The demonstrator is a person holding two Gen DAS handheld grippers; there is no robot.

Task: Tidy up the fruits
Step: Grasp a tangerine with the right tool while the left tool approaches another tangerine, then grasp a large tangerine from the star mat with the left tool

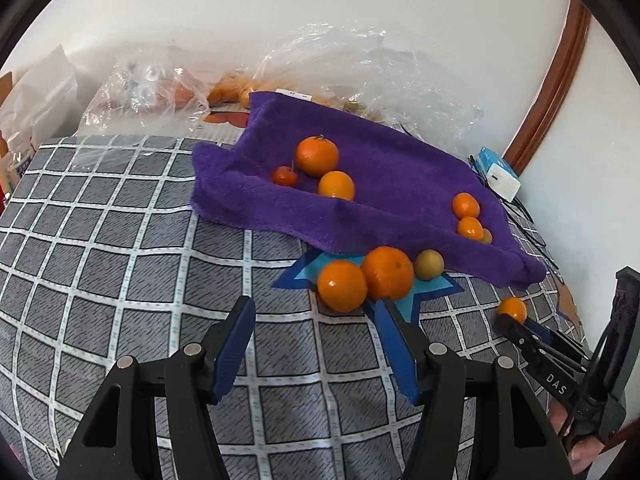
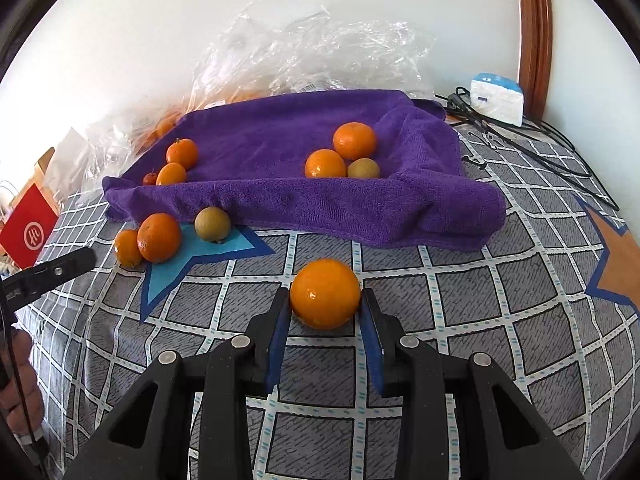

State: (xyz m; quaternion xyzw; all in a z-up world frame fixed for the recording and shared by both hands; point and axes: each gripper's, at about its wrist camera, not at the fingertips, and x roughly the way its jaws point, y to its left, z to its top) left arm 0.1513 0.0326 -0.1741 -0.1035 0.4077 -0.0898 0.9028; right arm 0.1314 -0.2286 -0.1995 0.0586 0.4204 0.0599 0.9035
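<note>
**One orange gripped, one hand free, loose fruit at the towel's edge**

Left wrist view: the left gripper (image 1: 316,312) stands part open with nothing between its pads, just short of two oranges (image 1: 366,278) and a greenish fruit (image 1: 428,265) that sit on a blue star patch against the near edge of the purple towel (image 1: 400,184). A push from its right finger could, I judge, roll these round fruits away across the checked cover (image 1: 120,240). Right wrist view: the right gripper (image 2: 325,304) is closed narrowly on a held orange (image 2: 325,294), in front of the towel, low over the cover. The pads catch only its sides, so a tilt or jolt might let it slip and roll.
</note>
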